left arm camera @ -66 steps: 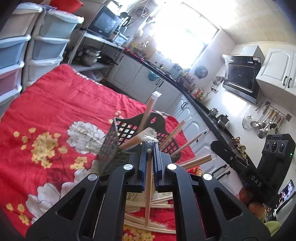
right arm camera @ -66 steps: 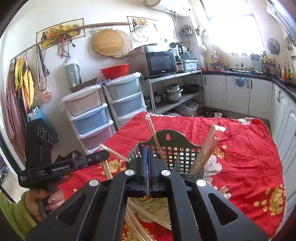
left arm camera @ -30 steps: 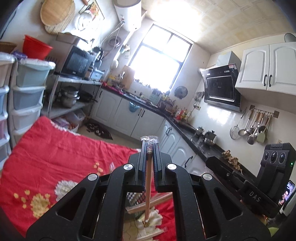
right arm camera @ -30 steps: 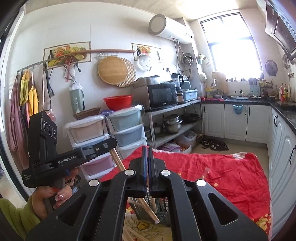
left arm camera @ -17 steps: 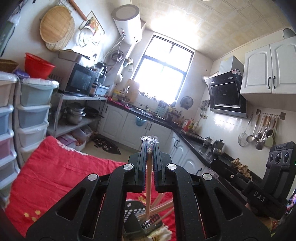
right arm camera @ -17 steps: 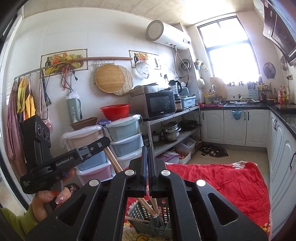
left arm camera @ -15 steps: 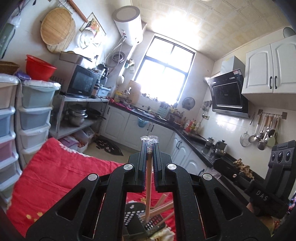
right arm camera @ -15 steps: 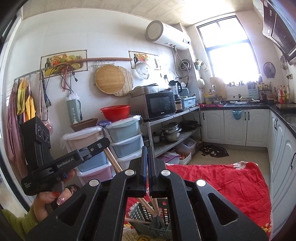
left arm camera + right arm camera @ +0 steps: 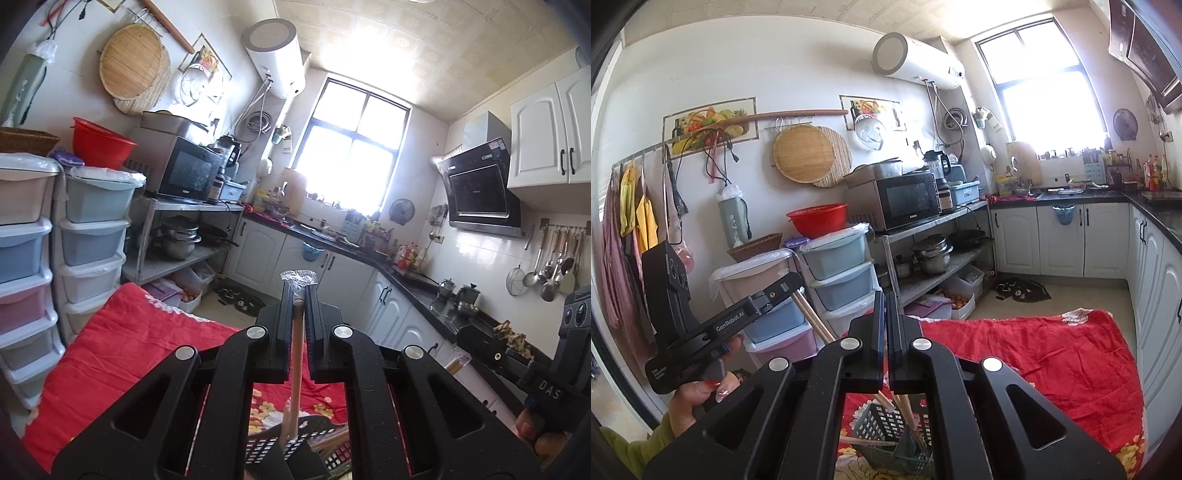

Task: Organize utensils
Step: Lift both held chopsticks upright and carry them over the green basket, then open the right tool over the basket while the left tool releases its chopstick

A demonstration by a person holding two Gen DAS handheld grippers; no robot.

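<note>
My left gripper is shut on a plastic-wrapped wooden chopstick that hangs down with its lower end in the black slotted basket. My right gripper is shut on another chopstick, which also reaches into the basket. In the right wrist view, the left gripper is at the left, held by a hand, its chopstick slanting down to the basket. The right gripper shows at the left wrist view's right edge. Both point nearly level.
The basket stands on a red floral cloth, with several more chopsticks in it. Stacked plastic drawers, a metal shelf with a microwave and white cabinets surround the table.
Both grippers have lifted and tipped up, so the basket has dropped to the bottom of each view. Each still grips its chopstick.
</note>
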